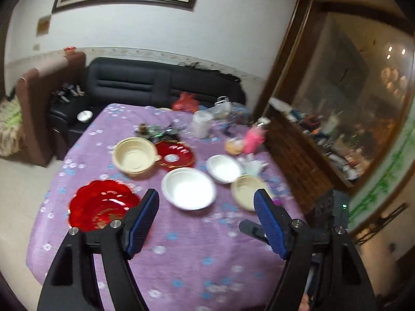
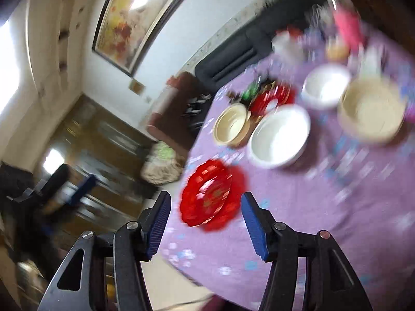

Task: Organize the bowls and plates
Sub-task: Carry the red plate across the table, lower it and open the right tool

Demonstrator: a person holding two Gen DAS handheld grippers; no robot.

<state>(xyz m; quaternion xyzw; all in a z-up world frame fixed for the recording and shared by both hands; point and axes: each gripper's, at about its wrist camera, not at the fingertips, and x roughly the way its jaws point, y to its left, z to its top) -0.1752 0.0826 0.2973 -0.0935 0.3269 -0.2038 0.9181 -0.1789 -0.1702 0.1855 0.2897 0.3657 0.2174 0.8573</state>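
On the purple flowered tablecloth (image 1: 181, 246) lie a red scalloped plate (image 1: 103, 204) at the near left, a second red plate (image 1: 175, 154) further back, a cream bowl (image 1: 135, 155), a large white bowl (image 1: 188, 188), a small white bowl (image 1: 224, 168) and another cream bowl (image 1: 246, 191). My left gripper (image 1: 207, 202) is open and empty above the table's near part. My right gripper (image 2: 206, 204) is open and empty, hovering near the red scalloped plate (image 2: 207, 194). The right wrist view is blurred; it shows the large white bowl (image 2: 280, 136) and both cream bowls (image 2: 232, 124) (image 2: 371, 108).
Clutter at the table's far end: a white roll (image 1: 201, 123), a pink bottle (image 1: 254, 137), bags. A dark sofa (image 1: 155, 83) stands behind the table, a brown armchair (image 1: 44, 98) at left, a wooden cabinet with a mirror (image 1: 337, 98) at right.
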